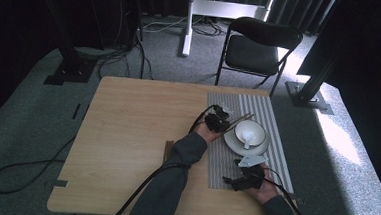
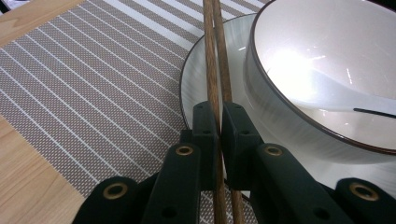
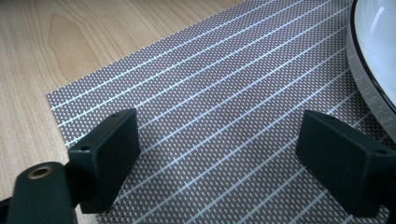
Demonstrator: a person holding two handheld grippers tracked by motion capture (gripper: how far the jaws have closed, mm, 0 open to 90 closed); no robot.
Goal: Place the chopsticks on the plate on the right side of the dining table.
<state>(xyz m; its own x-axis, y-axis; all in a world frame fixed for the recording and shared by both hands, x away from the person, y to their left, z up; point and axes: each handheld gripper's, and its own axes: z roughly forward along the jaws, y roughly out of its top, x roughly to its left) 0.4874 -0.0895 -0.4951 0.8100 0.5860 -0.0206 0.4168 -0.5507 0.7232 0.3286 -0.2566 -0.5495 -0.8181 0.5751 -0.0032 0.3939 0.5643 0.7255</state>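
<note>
your left gripper [image 2: 218,122] is clenched on the pair of chopsticks [image 2: 215,56], jaws pinching both sticks side by side. the sticks run out over the left rim of the plate [image 2: 194,79], just beside the bowl [image 2: 299,51] that sits on it with a white spoon [image 2: 327,93] inside. keep the pinch firm so the pair stays parallel. lower gently and keep the tips off the bowl wall. your right gripper [image 3: 219,154] hangs released, jaws wide, low over the near part of the striped placemat [image 3: 224,84]. keep it parked there, well apart from the plate.
</note>
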